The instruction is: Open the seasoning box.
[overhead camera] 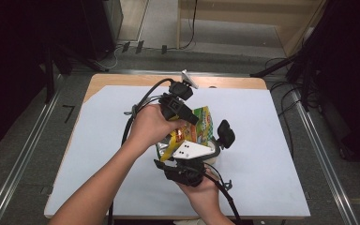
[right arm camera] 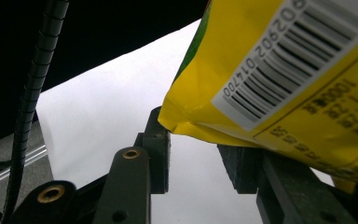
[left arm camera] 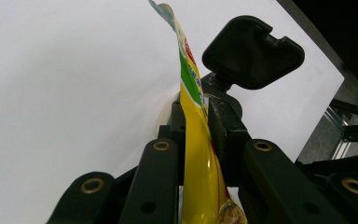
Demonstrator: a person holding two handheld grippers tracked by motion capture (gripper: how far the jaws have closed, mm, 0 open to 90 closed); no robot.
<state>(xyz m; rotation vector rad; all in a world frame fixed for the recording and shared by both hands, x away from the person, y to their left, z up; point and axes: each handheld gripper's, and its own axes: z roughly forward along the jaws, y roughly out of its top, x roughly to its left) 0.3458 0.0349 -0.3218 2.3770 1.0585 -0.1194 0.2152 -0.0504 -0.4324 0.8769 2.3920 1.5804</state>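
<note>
Nearest the lens in the high view, the person's left hand (overhead camera: 147,126) and right hand (overhead camera: 204,192) meet over the middle of the pale wooden table (overhead camera: 234,83), whose top is covered by a white sheet (overhead camera: 262,140). Between the two hands I see the glossy yellow and green plastic food packet (overhead camera: 200,125), held clear above the sheet and tilted, its green upper end pointing away from the person.

Left gripper (left arm camera: 200,116): as I read its own view, the claw is clenched on the packet. Both black pads press the yellow film edge-on, and the packet rises straight up between them to a crimped top edge. Beyond the jaws stands a black rounded block (left arm camera: 252,51), which in the high view sits just to the right of the packet.

Right gripper (right arm camera: 200,158): released. Its two black jaws stand apart with bare white sheet showing through the gap. The packet's lower corner, bearing a white barcode label (right arm camera: 284,60), hangs just above the gap and lies across the jaw on the right of that view; whether it touches that jaw I cannot tell. No pad presses on the film. A ribbed black cable (right arm camera: 32,93) runs down the left edge of the same view.

In the high view the right gripper lies directly below the packet, with its white three-cornered plate (overhead camera: 192,150) facing upward
</note>
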